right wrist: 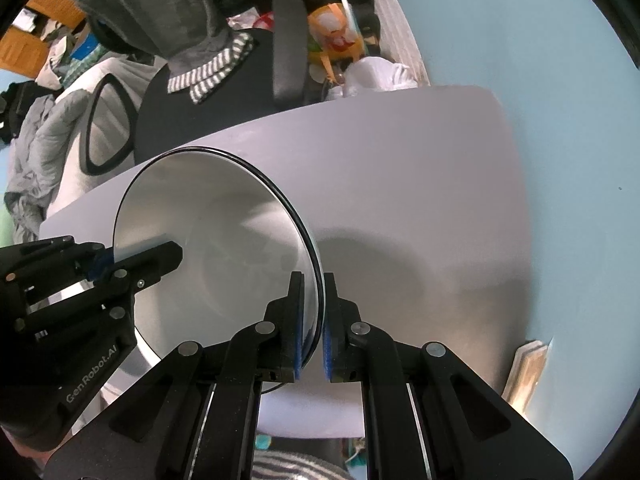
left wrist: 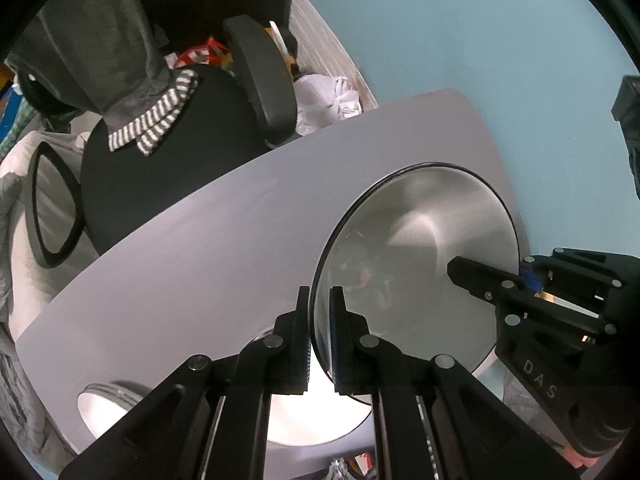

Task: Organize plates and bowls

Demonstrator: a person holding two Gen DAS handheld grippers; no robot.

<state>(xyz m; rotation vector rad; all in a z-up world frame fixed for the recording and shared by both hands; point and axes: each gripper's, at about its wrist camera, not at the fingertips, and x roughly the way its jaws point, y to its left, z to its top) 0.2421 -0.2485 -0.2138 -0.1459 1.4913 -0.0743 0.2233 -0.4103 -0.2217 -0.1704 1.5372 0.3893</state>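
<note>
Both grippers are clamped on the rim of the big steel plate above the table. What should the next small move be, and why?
Probably carry the steel plate level toward the other dishes below the left gripper, since left and right gripper pinch opposite rims and it hangs clear of the table.

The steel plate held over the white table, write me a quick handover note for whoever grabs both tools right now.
Left tool: shut on the rim of the steel plate, pointing down.
Right tool: shut on the opposite rim of the same plate.
The plate is held between both tools, off the white table.
Below the left tool more shiny dishes sit at the near table edge; partly hidden, so I cannot tell plate from bowl.
Done: plate gripped on both sides and lifted.
Left: set it down where it belongs, probably stacked with the other dishes, then release both tools.
</note>
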